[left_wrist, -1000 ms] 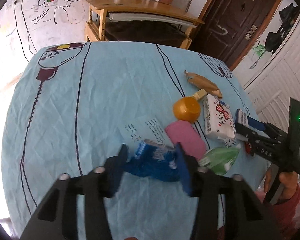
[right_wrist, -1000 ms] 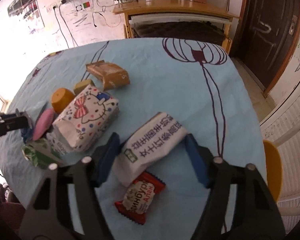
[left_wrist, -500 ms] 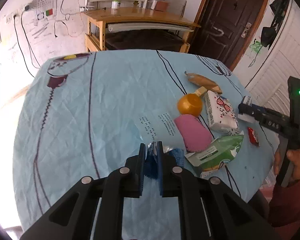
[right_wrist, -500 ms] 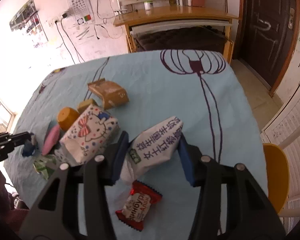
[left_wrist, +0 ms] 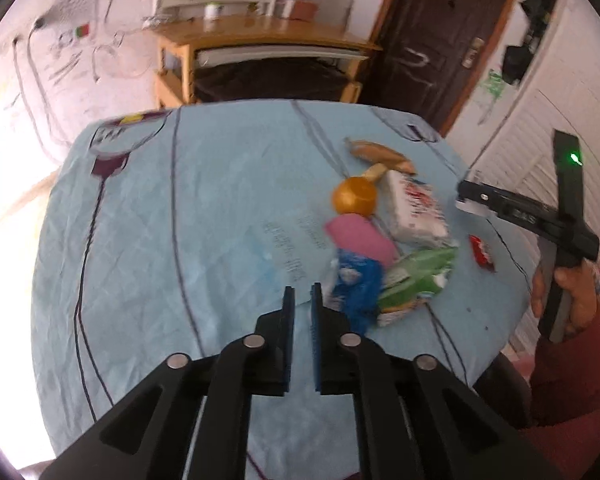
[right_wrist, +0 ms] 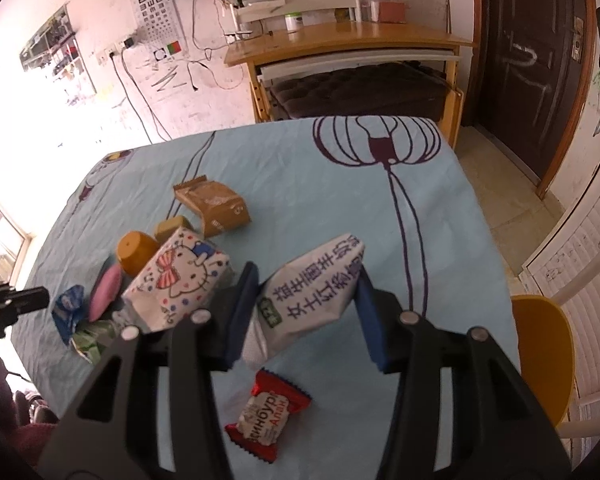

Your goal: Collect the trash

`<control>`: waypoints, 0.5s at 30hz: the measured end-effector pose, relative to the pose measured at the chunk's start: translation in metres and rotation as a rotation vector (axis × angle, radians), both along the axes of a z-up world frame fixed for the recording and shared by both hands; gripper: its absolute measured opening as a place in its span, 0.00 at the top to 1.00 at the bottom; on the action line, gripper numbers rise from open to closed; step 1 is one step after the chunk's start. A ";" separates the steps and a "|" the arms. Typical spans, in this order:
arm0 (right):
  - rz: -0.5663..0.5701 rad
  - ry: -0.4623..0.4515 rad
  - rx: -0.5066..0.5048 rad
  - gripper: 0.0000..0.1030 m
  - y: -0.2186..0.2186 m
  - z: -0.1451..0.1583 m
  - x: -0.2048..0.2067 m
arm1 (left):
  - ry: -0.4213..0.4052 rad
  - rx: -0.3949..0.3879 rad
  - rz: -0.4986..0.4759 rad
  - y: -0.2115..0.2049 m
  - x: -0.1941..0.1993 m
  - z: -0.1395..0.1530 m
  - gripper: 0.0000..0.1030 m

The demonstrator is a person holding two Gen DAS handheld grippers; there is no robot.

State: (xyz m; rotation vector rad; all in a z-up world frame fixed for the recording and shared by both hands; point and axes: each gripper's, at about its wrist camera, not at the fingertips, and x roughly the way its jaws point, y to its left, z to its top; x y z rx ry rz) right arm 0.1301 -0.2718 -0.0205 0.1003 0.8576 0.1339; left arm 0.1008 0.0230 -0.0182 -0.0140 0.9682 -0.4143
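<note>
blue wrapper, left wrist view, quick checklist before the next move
1. Blue wrapper inside the left hand-held gripper: not ok, it lies on the tablecloth right of the fingers.
2. Left jaws open enough to grasp: not ok, nearly shut on nothing.
3. White packet in the right hand-held gripper: ok, between both pads.
4. Packet clear of the table: cannot tell.
5. Red candy collected: not ok, on the table.

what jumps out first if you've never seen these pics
First, the white packet with purple Chinese print, lifted off the light blue tablecloth between the fingers of the right hand-held gripper. Next, the litter beside it: a white cartoon-cat tissue pack, an orange plastic cup and a crumpled blue wrapper lying just right of the left hand-held gripper, whose fingers are nearly together and empty.
</note>
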 end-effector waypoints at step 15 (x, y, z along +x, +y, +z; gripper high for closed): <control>-0.022 -0.013 0.031 0.55 -0.020 -0.001 -0.007 | 0.031 0.087 -0.064 -0.038 0.007 -0.017 0.61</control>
